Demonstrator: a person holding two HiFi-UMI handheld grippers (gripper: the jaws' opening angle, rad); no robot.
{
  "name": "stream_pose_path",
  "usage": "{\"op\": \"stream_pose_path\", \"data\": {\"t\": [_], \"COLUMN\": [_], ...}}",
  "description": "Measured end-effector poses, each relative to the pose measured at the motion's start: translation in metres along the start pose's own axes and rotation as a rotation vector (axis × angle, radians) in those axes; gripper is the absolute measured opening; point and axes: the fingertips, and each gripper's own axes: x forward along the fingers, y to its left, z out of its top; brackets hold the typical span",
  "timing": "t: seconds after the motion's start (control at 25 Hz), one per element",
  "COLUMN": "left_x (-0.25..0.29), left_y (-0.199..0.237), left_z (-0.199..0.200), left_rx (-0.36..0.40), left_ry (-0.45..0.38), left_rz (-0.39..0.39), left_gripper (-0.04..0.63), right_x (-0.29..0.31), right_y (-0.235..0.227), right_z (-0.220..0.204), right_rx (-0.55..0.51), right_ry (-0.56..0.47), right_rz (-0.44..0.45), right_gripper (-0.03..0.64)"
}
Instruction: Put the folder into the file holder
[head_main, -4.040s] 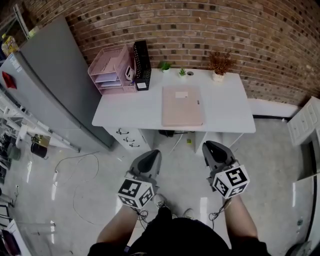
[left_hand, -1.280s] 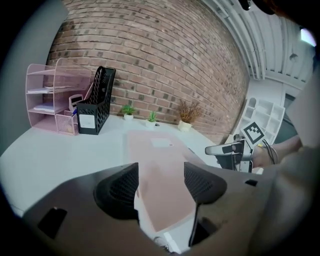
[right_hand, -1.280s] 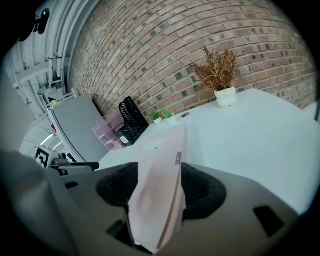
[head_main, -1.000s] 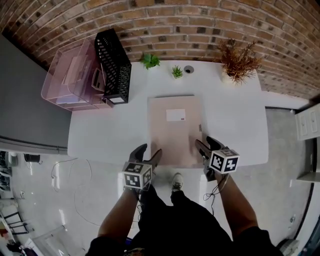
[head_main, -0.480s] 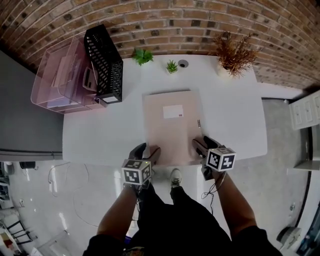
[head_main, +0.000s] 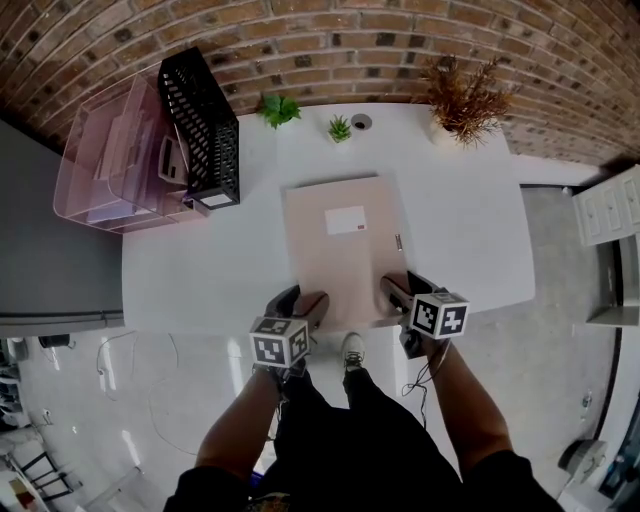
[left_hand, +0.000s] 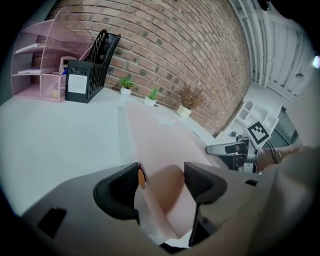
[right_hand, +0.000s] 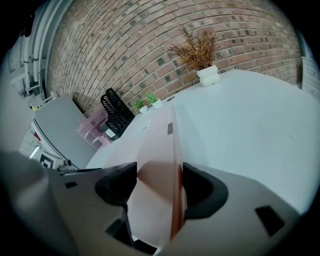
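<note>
A pale pink folder (head_main: 343, 250) with a white label lies flat in the middle of the white desk (head_main: 200, 270). The black mesh file holder (head_main: 200, 128) stands at the back left, seen also in the left gripper view (left_hand: 91, 65) and the right gripper view (right_hand: 115, 116). My left gripper (head_main: 300, 300) is at the folder's near left corner, open, with that corner (left_hand: 160, 180) between its jaws. My right gripper (head_main: 400, 286) is at the near right corner, open, and the folder's edge (right_hand: 170, 165) runs between its jaws.
A pink tiered tray organiser (head_main: 105, 160) stands left of the file holder against the brick wall. Two small green plants (head_main: 278, 108) and a dried plant in a white pot (head_main: 465, 100) line the desk's back edge. A grey cabinet (head_main: 50, 260) is on the left.
The person has walked up to the desk. Both grippers have moved forward onto the folder's near edge, and its corners now sit between the jaws.
</note>
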Motion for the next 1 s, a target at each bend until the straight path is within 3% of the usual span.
{"op": "stream_pose_path", "data": {"t": [0.28,0.64,1.0], "left_x": [-0.001,-0.007,-0.008], "left_y": [0.001,0.004,0.006], "left_z": [0.003,0.012,0.003], "left_rx": [-0.083,-0.175,-0.247], "left_ry": [-0.029,-0.067,-0.053], "left_rz": [-0.020,-0.034,-0.048], "left_gripper": [0.273,0.273,0.273], "right_x": [-0.002,-0.020,-0.040], "right_y": [0.003,0.016,0.043], "right_z": [0.004,0.020,0.048], "right_rx": [0.032,0.081,0.023], "right_ry": [-0.013,-0.078,-0.153], "right_rz": [0.000,0.069,0.123], "right_gripper": [0.295,0.256,0.244]}}
